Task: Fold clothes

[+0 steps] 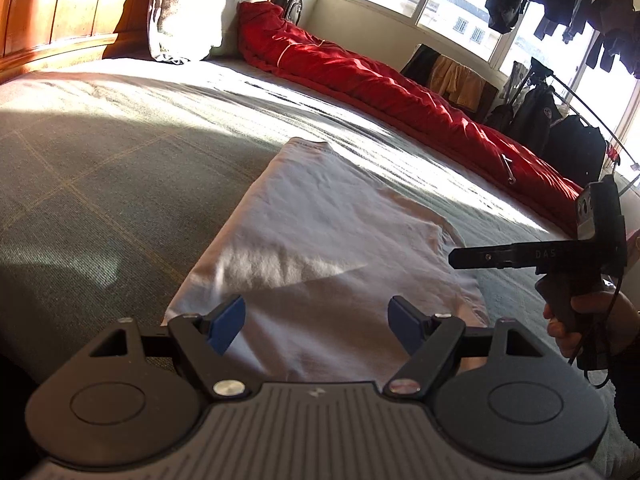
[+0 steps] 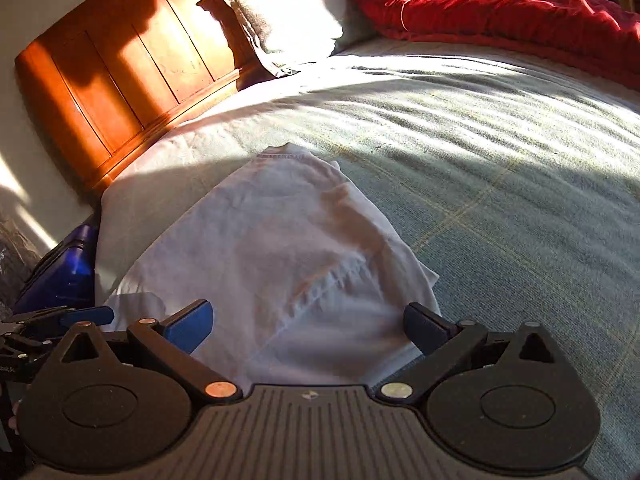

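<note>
Grippers are both hovering spread and empty over the near hem of the white shirt [image 1: 320,240], lying on the bed [image 1: 100,152] with its long axis running away, left gripper [image 1: 316,324] probably closer than right gripper [image 2: 308,326].

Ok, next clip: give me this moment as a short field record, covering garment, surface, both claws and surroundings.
garment: white T-shirt, partly folded into a long strip, lying flat
surface: bed with a grey-green checked bedspread
left claw: open, hanging over the near end of the shirt, nothing between its pads
right claw: open, over the shirt's near end, empty
far side of bed: red quilt bunched along the edge
head of bed: pillow against a wooden headboard
fold state: not finished
</note>
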Demonstrator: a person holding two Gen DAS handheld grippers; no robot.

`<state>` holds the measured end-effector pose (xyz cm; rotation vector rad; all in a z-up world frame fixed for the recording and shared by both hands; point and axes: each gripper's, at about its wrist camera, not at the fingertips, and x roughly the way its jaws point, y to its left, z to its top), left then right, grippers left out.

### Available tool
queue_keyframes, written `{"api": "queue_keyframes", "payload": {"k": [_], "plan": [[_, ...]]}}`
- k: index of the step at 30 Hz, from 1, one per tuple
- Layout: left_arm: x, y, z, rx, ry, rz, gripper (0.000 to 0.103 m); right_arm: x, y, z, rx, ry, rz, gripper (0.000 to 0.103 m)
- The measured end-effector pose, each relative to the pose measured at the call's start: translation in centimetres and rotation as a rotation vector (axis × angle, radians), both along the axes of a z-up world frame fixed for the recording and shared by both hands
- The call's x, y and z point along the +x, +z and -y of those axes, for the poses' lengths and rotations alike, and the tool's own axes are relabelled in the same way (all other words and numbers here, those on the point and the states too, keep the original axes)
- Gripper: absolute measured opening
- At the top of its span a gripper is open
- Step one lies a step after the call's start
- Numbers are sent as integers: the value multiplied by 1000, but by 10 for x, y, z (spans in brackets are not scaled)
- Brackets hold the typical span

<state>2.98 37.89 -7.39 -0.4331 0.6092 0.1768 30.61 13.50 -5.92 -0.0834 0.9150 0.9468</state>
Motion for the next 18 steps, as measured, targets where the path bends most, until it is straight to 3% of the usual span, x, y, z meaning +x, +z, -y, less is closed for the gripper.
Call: {"api": "queue_keyframes", "payload": {"k": [3, 6, 11, 16, 18], "plan": [[-1, 4, -2, 18, -20, 80, 81, -5, -1, 19, 34, -29, -42, 103], [7, -2, -7, 7, -30, 101, 83, -22, 11, 40, 82, -40, -66, 103], [24, -8, -17, -56, -17, 33, 82, -58, 28, 72, 96, -50, -51, 103], [41, 18, -9, 24, -93, 56, 84, -90, 30, 112, 129, -145, -22, 103], [60, 15, -13, 27, -91, -3, 84, -95, 28, 118, 119, -169, -24, 103]]}}
